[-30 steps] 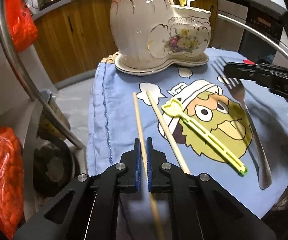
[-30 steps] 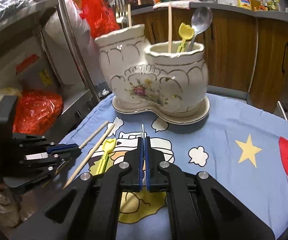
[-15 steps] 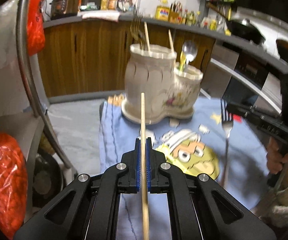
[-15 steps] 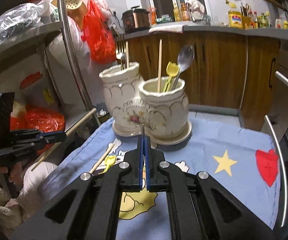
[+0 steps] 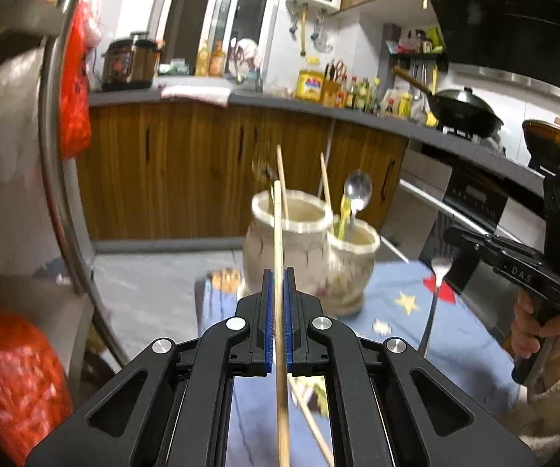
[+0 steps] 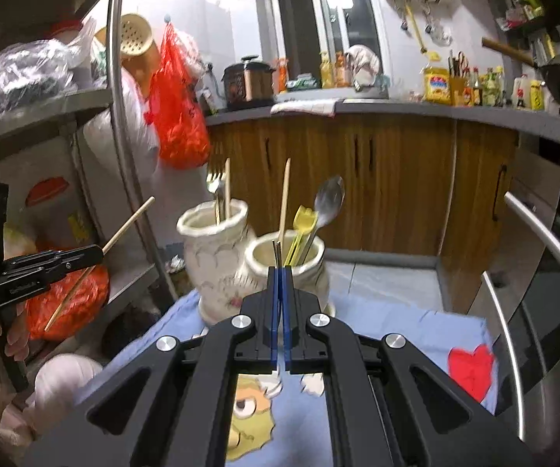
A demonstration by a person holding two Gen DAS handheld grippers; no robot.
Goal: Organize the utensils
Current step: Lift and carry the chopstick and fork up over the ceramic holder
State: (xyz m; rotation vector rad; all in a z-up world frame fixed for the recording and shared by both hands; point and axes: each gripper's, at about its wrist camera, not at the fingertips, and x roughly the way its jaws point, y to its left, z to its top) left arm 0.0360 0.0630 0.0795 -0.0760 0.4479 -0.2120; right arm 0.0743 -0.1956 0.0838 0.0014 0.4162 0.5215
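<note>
My left gripper (image 5: 277,276) is shut on a wooden chopstick (image 5: 279,233) and holds it high above the blue cloth, pointing at the tall pot (image 5: 291,241) of the white ceramic holder. The same chopstick (image 6: 124,229) shows in the right wrist view. My right gripper (image 6: 279,272) is shut on a metal fork (image 5: 435,292), lifted off the cloth, its tines (image 6: 277,251) in front of the short pot (image 6: 286,260). The short pot holds a chopstick, a yellow utensil (image 6: 303,222) and a spoon (image 6: 328,198). The tall pot (image 6: 214,245) holds a fork and a chopstick. Another chopstick (image 5: 311,424) lies on the cloth.
The holder stands at the far edge of a blue cartoon cloth (image 6: 416,334). A steel shelf rail (image 5: 52,179) and red bags (image 5: 7,381) are on the left. An oven (image 6: 552,272) with bar handles is on the right. Wooden cabinets (image 5: 186,171) stand behind.
Both grippers have risen from the cloth with their loads. The left lifted the chopstick and the right lifted the fork, and both now stand higher and farther from the holder.
</note>
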